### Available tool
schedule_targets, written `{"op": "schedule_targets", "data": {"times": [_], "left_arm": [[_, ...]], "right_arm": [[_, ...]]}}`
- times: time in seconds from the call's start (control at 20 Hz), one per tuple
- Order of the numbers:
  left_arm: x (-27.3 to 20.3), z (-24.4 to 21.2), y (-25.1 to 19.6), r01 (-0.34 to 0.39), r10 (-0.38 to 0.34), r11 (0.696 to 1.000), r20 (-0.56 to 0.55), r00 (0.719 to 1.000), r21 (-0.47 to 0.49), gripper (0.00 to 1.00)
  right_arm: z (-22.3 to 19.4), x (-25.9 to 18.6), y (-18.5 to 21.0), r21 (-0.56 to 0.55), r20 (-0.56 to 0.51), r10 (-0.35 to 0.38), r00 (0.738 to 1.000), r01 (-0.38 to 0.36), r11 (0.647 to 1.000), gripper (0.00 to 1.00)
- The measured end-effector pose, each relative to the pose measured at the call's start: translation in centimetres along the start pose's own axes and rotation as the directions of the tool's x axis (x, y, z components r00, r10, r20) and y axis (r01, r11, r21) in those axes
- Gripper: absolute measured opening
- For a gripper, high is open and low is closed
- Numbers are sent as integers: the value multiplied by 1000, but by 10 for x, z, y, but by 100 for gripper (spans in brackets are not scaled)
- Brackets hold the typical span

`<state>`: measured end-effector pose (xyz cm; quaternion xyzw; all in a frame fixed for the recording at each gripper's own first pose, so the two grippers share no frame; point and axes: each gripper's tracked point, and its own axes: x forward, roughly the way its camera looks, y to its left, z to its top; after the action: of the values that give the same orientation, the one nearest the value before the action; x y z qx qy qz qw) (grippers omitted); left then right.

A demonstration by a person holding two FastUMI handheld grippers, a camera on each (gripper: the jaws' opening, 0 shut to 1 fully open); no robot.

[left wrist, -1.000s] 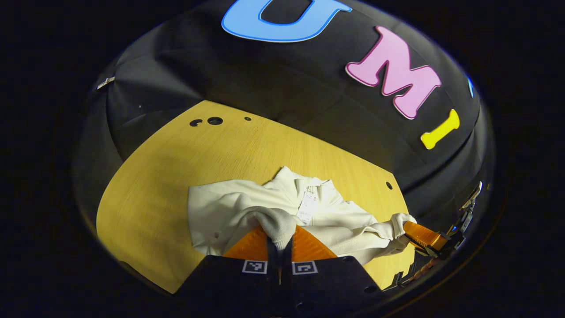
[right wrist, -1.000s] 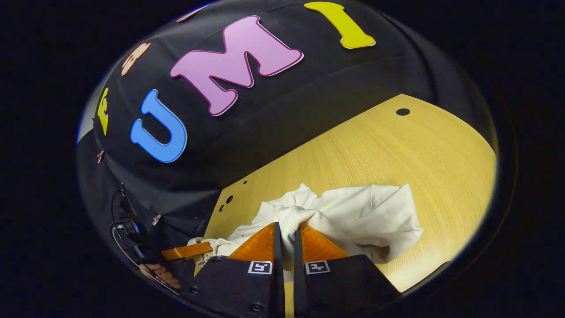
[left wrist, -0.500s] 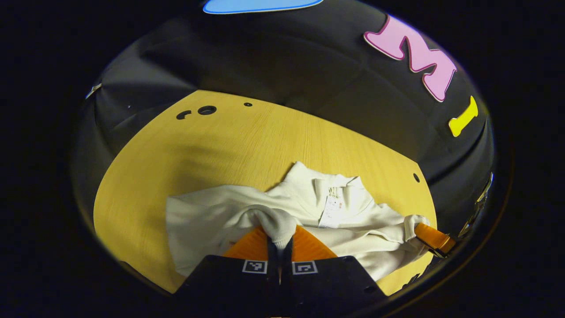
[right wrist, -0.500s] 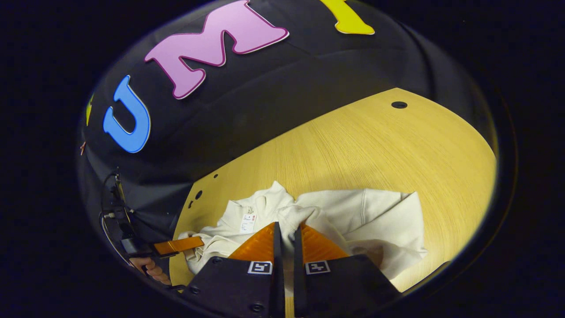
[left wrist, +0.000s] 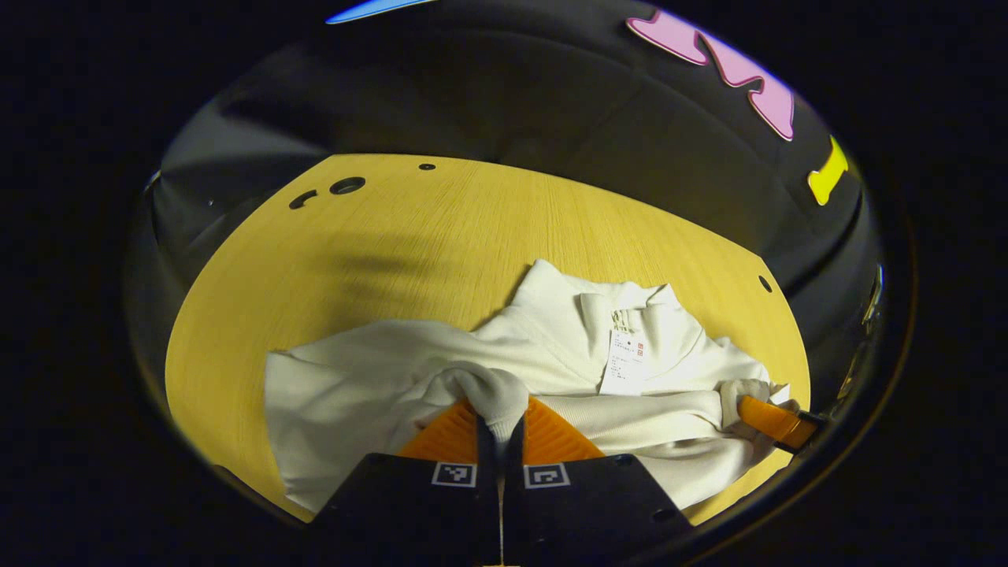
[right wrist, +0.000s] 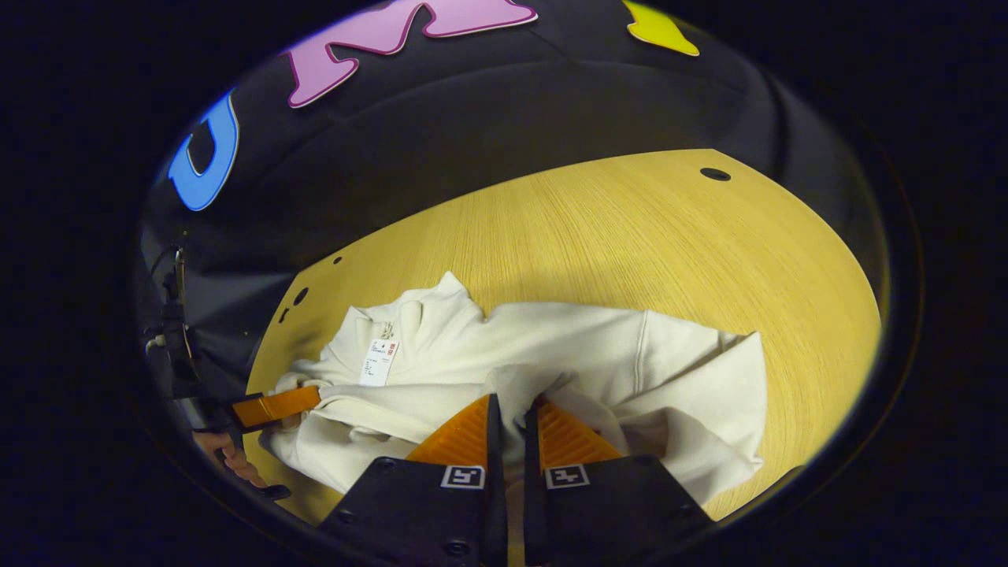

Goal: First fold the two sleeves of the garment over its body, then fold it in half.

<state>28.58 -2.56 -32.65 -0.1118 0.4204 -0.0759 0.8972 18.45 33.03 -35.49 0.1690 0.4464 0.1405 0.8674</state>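
A cream garment (left wrist: 551, 315) lies rumpled on the yellow wooden table (left wrist: 394, 236), collar to the far side and a white tag (left wrist: 626, 362) on its chest. My left gripper (left wrist: 499, 405) is shut on a ribbed sleeve end, bunched over its orange fingers. In the right gripper view the garment (right wrist: 567, 339) spreads wider, and my right gripper (right wrist: 513, 400) is shut on a fold of its other sleeve. The right gripper (left wrist: 776, 421) also shows at the garment's right edge, fabric in its tip. The left gripper (right wrist: 276, 405) sits at the garment's left, a hand (right wrist: 228, 461) behind it.
The table (right wrist: 630, 236) stretches bare beyond the garment to the black cloth wall. Small round holes (left wrist: 346, 186) mark its far left corner, and another hole (right wrist: 715, 174) its far right. The near table edge runs just under both grippers.
Both grippers have dropped lower and tilted toward the table, still holding the sleeves. The garment has spread out wider and flatter, with the collar and tag now lying open.
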Motion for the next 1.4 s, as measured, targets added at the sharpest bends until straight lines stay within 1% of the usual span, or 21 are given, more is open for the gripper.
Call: {"op": "schedule_targets", "data": {"times": [0.05,0.15,0.2,0.25,0.3,0.35,0.4,0.45,0.5,0.55,0.6,0.65,0.7,0.75,0.8,0.95,1.1,1.25,1.4], "left_arm": [[1,0,0,0,0,1000,1,1000,-2,8],[0,-1,0,-5,5,1000,-5,1000,-11,10],[0,-1,4,-22,22,1000,-9,1000,-11,15],[0,0,1,-24,24,1000,-7,1000,-4,18],[-1,-2,1,-34,34,999,-12,999,6,24],[-2,-1,1,-46,46,999,-15,999,10,26],[-3,0,1,-65,66,998,-16,998,9,28],[-6,1,1,-89,89,996,-17,996,9,29],[-11,4,1,-109,109,994,0,994,9,33],[-16,11,-1,-110,110,994,31,993,0,34],[-23,11,-6,-100,100,995,47,994,-7,49],[-28,12,-10,-89,89,996,54,995,-9,66],[-33,11,-11,-87,88,996,56,995,-3,83],[-39,10,-11,-92,91,996,55,994,6,88],[-45,9,-10,-93,93,996,59,994,10,90],[-70,2,-9,-81,81,997,69,994,-9,92],[-99,-5,-7,-73,77,996,96,992,-48,92],[-127,-19,-6,-80,87,995,117,989,-61,92],[-146,-33,-8,-96,99,995,116,988,-35,92]], "right_arm": [[-1,3,0,-5,-6,-2,1000,2,1000,13],[0,1,1,28,-20,2,1000,-2,1000,18],[0,-1,2,48,-29,11,1000,-10,999,21],[2,-2,3,68,-37,22,999,-20,997,22],[2,-3,6,92,-44,37,998,-33,995,28],[4,-5,8,108,-46,43,998,-38,993,26],[6,-8,11,119,-42,51,998,-46,992,38],[8,-12,14,124,-36,59,998,-54,991,43],[10,-16,17,123,-27,67,997,-63,990,57],[11,-21,19,118,-16,74,997,-72,990,74],[12,-28,22,114,-9,79,997,-78,990,89],[14,-34,21,108,-1,75,997,-74,991,94],[15,-40,19,106,5,71,997,-71,992,97],[16,-46,19,106,12,72,997,-72,992,98],[18,-53,18,105,22,73,997,-75,992,99],[22,-75,20,119,33,86,996,-89,989,99],[25,-97,27,128,54,119,991,-126,984,98],[21,-111,29,85,58,150,987,-155,984,98],[10,-120,42,54,34,203,978,-205,977,98]]}}
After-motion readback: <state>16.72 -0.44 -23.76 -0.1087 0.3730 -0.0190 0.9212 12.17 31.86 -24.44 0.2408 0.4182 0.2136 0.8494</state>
